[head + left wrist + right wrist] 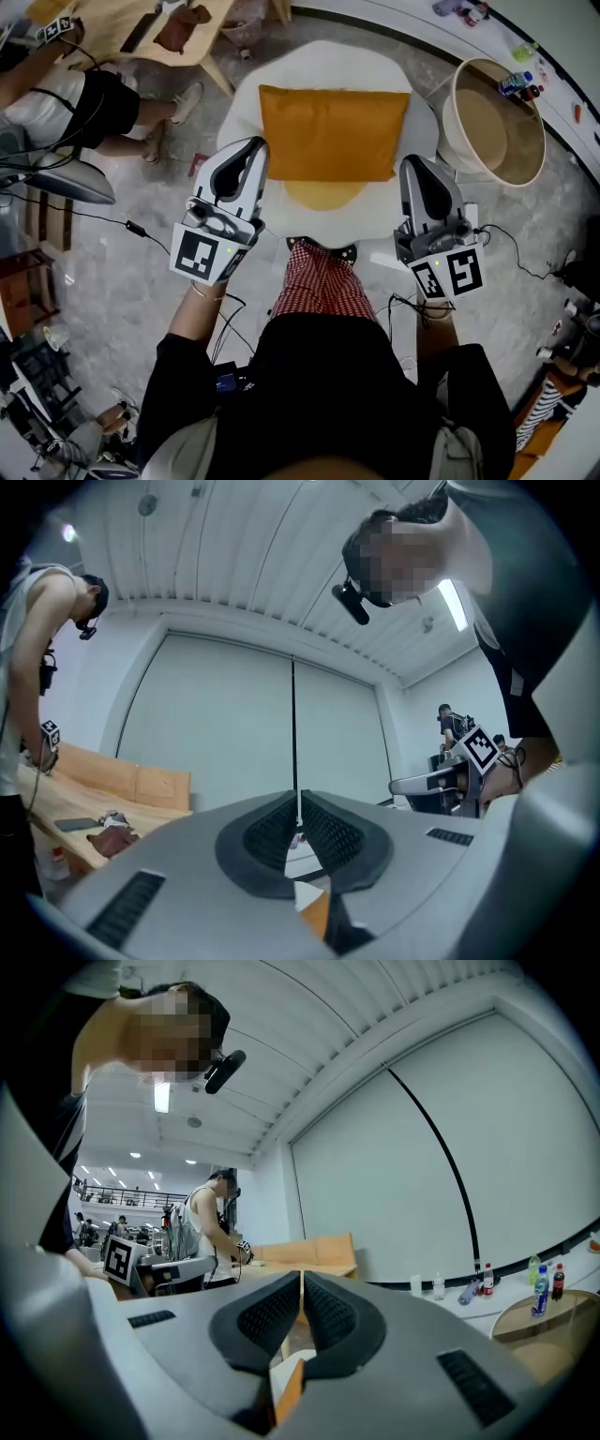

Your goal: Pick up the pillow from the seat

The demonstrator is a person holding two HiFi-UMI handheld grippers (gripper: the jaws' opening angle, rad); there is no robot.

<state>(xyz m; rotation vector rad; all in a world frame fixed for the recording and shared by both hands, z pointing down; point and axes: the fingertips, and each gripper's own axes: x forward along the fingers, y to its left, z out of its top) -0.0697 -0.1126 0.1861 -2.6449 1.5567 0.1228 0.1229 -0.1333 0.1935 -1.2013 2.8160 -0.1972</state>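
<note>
An orange pillow [333, 131] lies flat on a white rounded seat [319, 61], with a yellow patch of the seat showing at the pillow's near edge. My left gripper [251, 150] hovers at the pillow's near left corner, jaws shut with nothing between them. My right gripper [413, 169] hangs just off the pillow's near right corner, also shut and empty. In the left gripper view the shut gripper [296, 810] points level, and only an orange sliver of pillow [317, 915] shows below it. The right gripper view shows the same: the gripper [302, 1283] shut, an orange sliver of pillow [289, 1391] beneath.
A round beige tub [497, 122] stands right of the seat, with bottles [517, 82] behind it. At the upper left are a wooden table [141, 33] and a seated person [84, 103]. Cables [131, 228] trail over the grey floor.
</note>
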